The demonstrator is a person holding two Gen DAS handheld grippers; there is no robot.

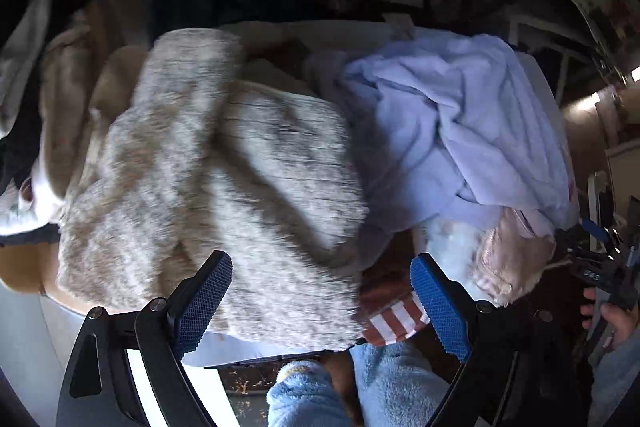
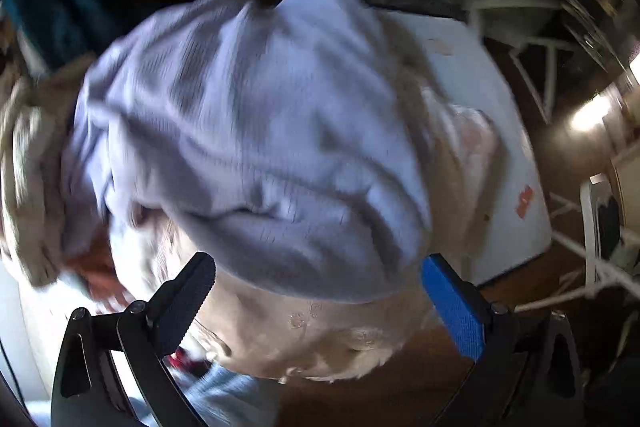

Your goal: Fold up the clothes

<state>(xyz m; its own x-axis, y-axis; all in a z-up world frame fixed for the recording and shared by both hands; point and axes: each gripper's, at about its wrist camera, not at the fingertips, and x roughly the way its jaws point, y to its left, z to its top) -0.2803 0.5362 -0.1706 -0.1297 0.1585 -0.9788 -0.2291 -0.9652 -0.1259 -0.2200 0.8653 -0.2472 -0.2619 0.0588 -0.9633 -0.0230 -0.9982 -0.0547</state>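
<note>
A beige speckled knit garment lies spread over the clothes pile, filling the left wrist view. My left gripper hangs open just above its near edge, nothing between the blue pads. A crumpled lavender garment lies to its right. In the right wrist view that lavender garment is blurred and fills the middle, over a pale pink embroidered piece. My right gripper stands wide open above them, holding nothing. A red-and-white striped piece pokes out between the garments.
A white table carries the pile, with brown floor below. A person's light blue fleece sleeve shows at the bottom, and a hand holds the other gripper at right. White frame legs stand at right.
</note>
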